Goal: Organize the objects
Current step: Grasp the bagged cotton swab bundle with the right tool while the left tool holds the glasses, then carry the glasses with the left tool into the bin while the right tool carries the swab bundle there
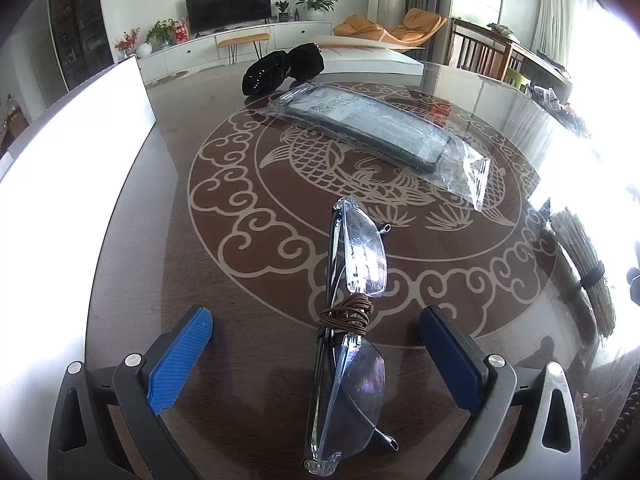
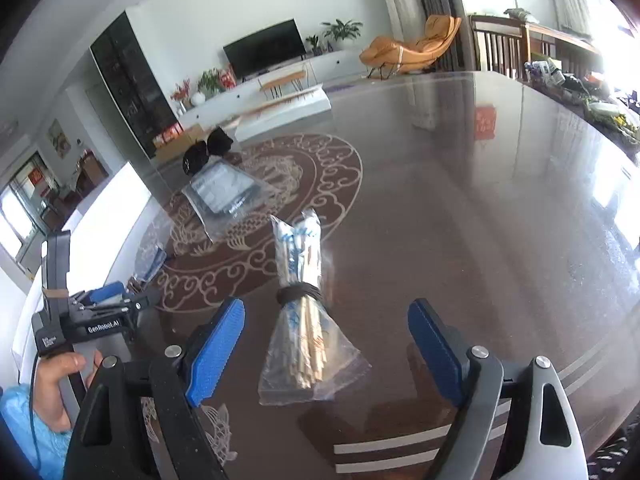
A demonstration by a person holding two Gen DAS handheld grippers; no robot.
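Observation:
Folded rimless glasses [image 1: 352,320], bound at the middle with a brown cord [image 1: 346,314], lie on the glass table between the open fingers of my left gripper [image 1: 316,330]. A bagged bundle of wooden sticks [image 2: 300,304], tied with a black band, lies between the open fingers of my right gripper [image 2: 326,338]; it also shows in the left wrist view [image 1: 580,264]. A dark phone case in a clear bag [image 1: 376,124] lies farther back, and shows in the right wrist view [image 2: 226,192]. A black fabric item [image 1: 284,68] lies behind it.
A white box [image 1: 80,148] stands at the table's left. A white flat box [image 1: 372,58] lies at the far edge. The left gripper's body [image 2: 92,312] and the hand holding it show at left in the right wrist view. Clutter [image 2: 600,100] sits at far right.

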